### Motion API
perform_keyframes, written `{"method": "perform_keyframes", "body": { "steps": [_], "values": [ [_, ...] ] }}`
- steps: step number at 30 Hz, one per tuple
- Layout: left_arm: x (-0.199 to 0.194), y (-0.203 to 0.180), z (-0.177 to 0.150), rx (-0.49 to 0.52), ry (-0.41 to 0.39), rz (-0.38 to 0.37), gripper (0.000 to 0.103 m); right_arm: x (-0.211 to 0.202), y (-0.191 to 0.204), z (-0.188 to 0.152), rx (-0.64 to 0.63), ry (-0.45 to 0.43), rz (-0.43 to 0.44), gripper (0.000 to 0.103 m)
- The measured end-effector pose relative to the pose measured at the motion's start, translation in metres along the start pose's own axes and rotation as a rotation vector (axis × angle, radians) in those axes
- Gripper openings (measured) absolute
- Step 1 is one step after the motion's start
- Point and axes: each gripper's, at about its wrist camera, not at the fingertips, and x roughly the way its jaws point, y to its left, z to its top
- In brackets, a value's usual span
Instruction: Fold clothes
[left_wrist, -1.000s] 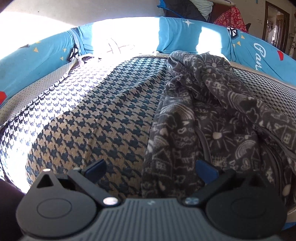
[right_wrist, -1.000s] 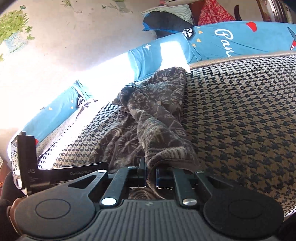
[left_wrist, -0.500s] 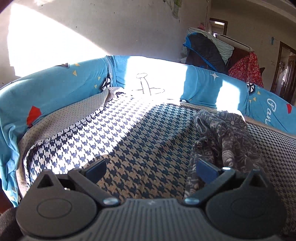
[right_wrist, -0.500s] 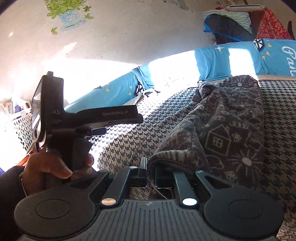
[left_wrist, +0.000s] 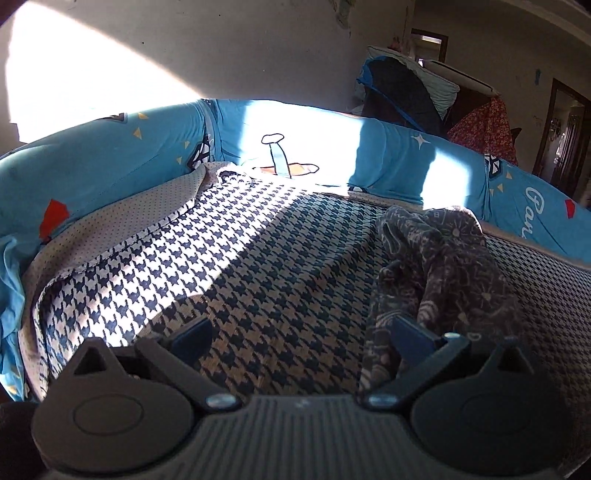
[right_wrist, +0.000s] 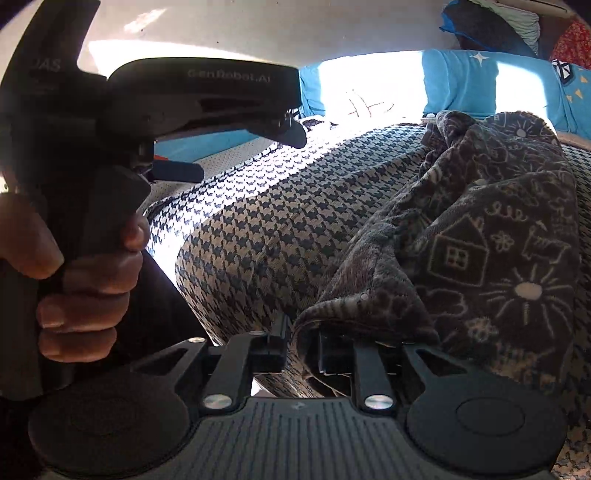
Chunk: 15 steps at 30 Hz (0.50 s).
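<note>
My right gripper (right_wrist: 301, 349), clamped on the hem of the dark grey fleece garment with white doodle print (right_wrist: 491, 236) half a second ago, has just been opening; the hem still lies between the jaws, with a gap showing on the left and contact on the right unclear. The garment lies bunched lengthwise on the houndstooth-covered bed (left_wrist: 266, 258), so I judge this fold laid down. My left gripper (left_wrist: 299, 334) hangs wide apart and empty just left of it, pulled back from a second ago.

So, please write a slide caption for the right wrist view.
Right gripper opening around the garment edge on the houndstooth cover.
</note>
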Motion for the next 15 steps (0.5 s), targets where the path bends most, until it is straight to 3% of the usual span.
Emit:
{"method": "perform_keyframes", "body": {
  "steps": [4,9,15],
  "values": [
    [0.001,-0.002,-0.003,0.008,0.005,-0.002,0.103,-0.001,0.007,-0.01,-0.093,0.064,-0.018,0.035],
    [0.003,0.0,-0.004,-0.013,0.01,0.001,0.103,-0.022,-0.003,-0.015,-0.002,0.084,0.04,0.037],
    [0.005,-0.005,-0.005,-0.008,0.011,-0.006,0.103,-0.056,-0.013,-0.016,0.07,-0.016,0.066,0.037]
  ]
}}
